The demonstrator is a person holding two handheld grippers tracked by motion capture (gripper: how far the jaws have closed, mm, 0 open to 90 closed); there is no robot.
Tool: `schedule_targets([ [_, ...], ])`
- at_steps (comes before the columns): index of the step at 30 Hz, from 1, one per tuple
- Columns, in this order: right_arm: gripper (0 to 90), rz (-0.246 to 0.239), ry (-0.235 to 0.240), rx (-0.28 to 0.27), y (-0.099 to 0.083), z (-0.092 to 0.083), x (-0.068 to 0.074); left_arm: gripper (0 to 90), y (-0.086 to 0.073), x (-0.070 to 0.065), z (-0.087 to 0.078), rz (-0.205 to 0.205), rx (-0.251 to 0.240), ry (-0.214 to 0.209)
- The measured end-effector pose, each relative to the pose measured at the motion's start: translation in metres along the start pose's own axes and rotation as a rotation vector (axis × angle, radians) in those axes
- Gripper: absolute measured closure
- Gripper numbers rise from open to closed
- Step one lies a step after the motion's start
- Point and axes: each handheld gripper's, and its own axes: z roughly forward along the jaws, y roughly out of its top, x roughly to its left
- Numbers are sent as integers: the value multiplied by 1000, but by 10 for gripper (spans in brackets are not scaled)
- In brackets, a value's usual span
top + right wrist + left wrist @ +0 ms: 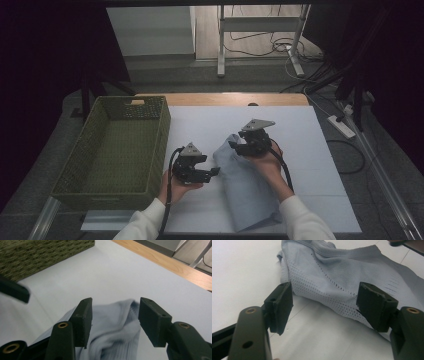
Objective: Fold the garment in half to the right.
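Note:
A light blue-grey knit garment point(247, 190) lies folded lengthwise on the white mat point(300, 130), its far end bunched up. My left gripper point(212, 172) is low beside the garment's left edge and points at it. In the left gripper view the open jaws point(325, 293) frame the perforated knit point(342, 270) just ahead, with no cloth pressed between the pads. My right gripper point(235, 146) hovers over the bunched far end. In the right gripper view it point(115, 305) is open, with the blurred cloth point(112, 340) below and nothing gripped.
A green woven basket point(107, 192) stands on the left of the table, its inside bare; its wall point(37, 255) is also in the right gripper view. A wooden table edge point(235, 99) runs behind the mat. Cables and a frame's legs lie on the floor beyond.

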Motion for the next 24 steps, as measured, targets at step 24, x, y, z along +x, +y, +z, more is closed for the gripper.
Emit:
schedule_targets([
  [24, 519, 85, -1, 179, -26, 33, -30, 298, 1, 0, -5, 2, -14, 8],
])
